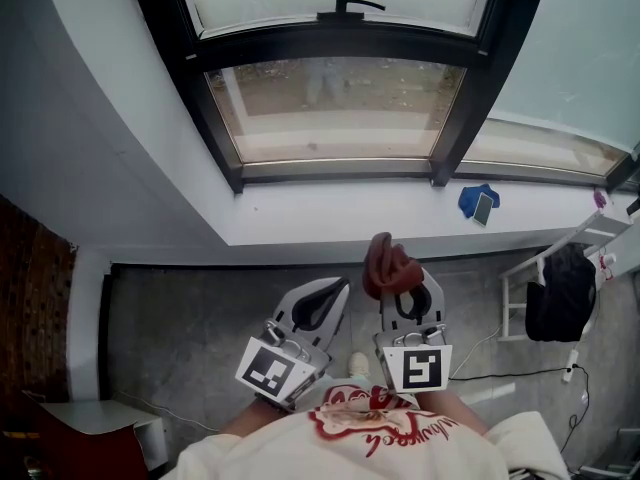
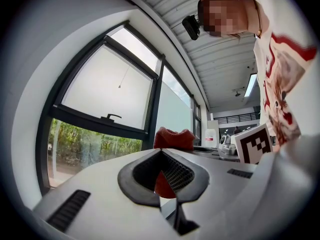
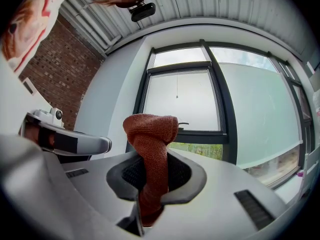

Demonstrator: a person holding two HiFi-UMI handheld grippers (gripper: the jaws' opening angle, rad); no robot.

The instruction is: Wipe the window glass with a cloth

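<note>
Item: rust-red knitted cloth (image 3: pixel 150 129), seemingly soft and light. I am clamping it mid-length in the right gripper (image 3: pixel 154 181), centre frame, below the dark-framed window glass (image 1: pixel 335 103). Left gripper (image 2: pixel 162 184) is sitting closed, empty.

Two handheld grippers, the left gripper (image 1: pixel 330 293) and the right gripper (image 1: pixel 408 290), one rust-red cloth (image 1: pixel 385 261), one blue cloth (image 1: pixel 472 198), one black bag (image 1: pixel 560 293) and one window handle (image 1: pixel 352 7)
</note>
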